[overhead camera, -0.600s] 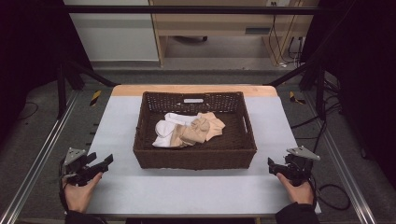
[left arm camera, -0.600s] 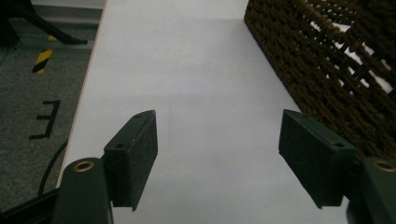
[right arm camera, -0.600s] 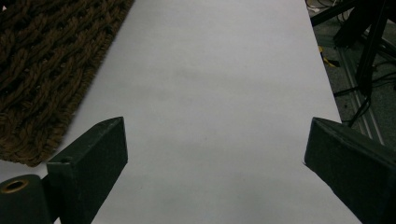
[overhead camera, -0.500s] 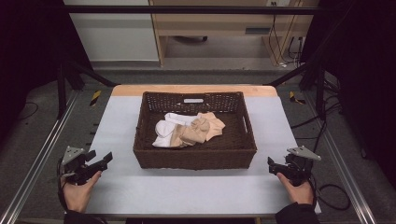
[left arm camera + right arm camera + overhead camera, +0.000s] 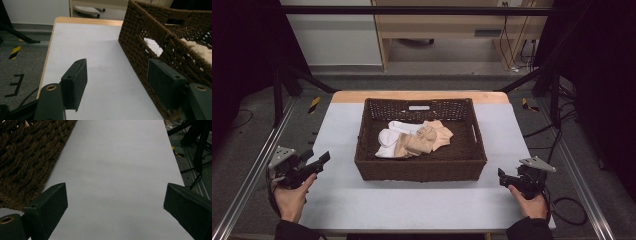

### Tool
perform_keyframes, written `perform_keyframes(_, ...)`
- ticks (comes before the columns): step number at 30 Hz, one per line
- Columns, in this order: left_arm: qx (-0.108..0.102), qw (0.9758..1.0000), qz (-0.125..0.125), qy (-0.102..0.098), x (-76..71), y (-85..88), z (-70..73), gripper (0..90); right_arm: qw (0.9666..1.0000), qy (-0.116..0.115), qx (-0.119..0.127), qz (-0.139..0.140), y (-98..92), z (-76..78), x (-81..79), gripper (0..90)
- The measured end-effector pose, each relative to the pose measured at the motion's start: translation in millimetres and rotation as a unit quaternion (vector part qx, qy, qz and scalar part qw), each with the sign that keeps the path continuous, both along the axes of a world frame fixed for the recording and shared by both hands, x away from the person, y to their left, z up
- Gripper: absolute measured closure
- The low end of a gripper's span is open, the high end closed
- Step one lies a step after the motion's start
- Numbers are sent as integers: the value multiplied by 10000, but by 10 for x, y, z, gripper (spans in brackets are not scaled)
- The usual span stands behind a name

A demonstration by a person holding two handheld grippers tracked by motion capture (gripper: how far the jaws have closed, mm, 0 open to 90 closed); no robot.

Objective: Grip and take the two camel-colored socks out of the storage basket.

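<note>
This looks like a lab or recording rig rather than a home. Ahead of the left gripper (image 5: 314,163) and the right gripper (image 5: 507,178), a white-topped table (image 5: 422,205) stands inside a frame of black metal struts (image 5: 287,82), flanked by aluminium rails (image 5: 249,177), and dark curtains seem to hang at both sides. Beyond the table's far edge the grey floor carries yellow-and-black hazard tape (image 5: 314,104), loose cables (image 5: 512,37) run past pale wooden furniture (image 5: 452,22), and a wicker basket (image 5: 420,169) of socks (image 5: 414,140) sits like a staged prop.

Basket (image 5: 160,42) cut off at right; socks (image 5: 200,50) mostly hidden behind its wall.
</note>
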State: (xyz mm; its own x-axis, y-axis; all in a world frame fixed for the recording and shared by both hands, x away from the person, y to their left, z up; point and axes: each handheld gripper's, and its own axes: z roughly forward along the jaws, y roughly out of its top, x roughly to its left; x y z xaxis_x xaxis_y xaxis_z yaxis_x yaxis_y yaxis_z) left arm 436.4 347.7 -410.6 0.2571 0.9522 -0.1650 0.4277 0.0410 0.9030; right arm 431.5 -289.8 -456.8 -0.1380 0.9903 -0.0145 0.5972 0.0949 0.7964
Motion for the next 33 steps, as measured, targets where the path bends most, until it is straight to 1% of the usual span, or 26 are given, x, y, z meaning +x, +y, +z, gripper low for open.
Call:
perform_keyframes(4,-52,9999,-2,-107,29,-33,117,352,10000,19,-22,38,8,-10,3,53)
perform_keyframes(6,-66,9999,-26,-157,50,-62,183,365,10000,-9,-31,47,12,-10,3,53)
perform_keyframes(8,-61,9997,-50,-226,70,-99,254,376,10000,-57,-47,62,16,-9,4,50)
perform_keyframes(12,-78,9992,-123,-361,100,-192,389,389,9999,-36,-52,103,29,-19,18,50)
perform_keyframes(13,-42,9989,-185,-421,118,-255,455,391,9999,-24,-43,100,32,-20,19,50)
perform_keyframes(16,0,9987,-237,-459,152,-345,534,395,9999,-22,-54,111,32,-23,24,50)
perform_keyframes(20,79,9979,-406,-507,204,-481,659,415,9999,8,-63,100,31,-25,29,50)
perform_keyframes(23,74,9972,-505,-539,233,-573,729,416,9999,12,-73,84,31,-26,31,50)
perform_keyframes(25,140,9967,-565,-565,252,-646,773,416,9999,0,-94,67,30,-26,31,50)
perform_keyframes(29,177,9961,-643,-584,313,-789,859,415,9999,-15,-83,68,34,-27,37,50)
perform_keyframes(33,271,9947,-711,-694,365,-916,955,415,9999,-1,-99,92,44,-29,54,50)
